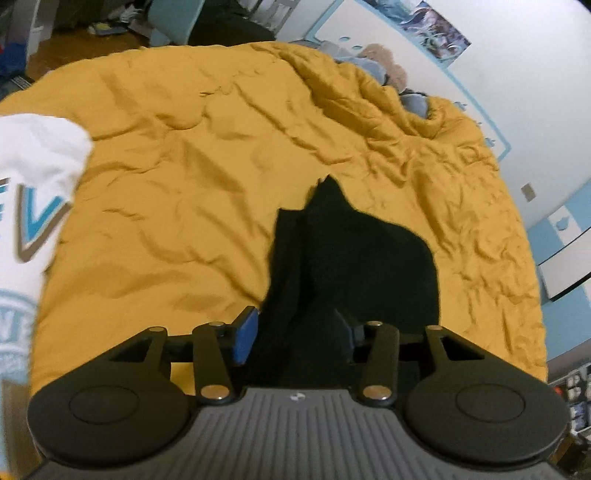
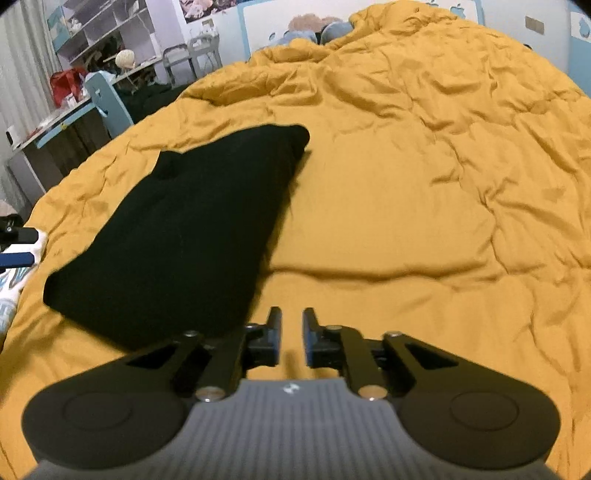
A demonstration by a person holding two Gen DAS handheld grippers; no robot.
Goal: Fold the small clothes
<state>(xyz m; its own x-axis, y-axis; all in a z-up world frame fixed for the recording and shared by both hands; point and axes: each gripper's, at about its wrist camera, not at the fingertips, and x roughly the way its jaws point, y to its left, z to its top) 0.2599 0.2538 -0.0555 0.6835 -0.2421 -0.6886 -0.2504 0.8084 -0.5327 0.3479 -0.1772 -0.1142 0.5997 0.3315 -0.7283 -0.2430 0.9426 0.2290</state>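
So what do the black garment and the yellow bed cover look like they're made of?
The black garment looks like a soft matte knit or cotton: it drapes limply and shows no shine, though its weave is too dark to make out. The yellow cover looks like a padded, quilt-like cotton or microfibre, with puffy creases and a dull finish.

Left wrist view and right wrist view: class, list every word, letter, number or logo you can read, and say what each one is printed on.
"V", a blue letter with a partial letter before it, on the white garment at the left edge.
Lower print on the same garment: cut off and blurred, unreadable.
Small round emblem on the left gripper body: no text legible.
Wall posters: pictures only, too blurred to read.
Black garment: no print visible.
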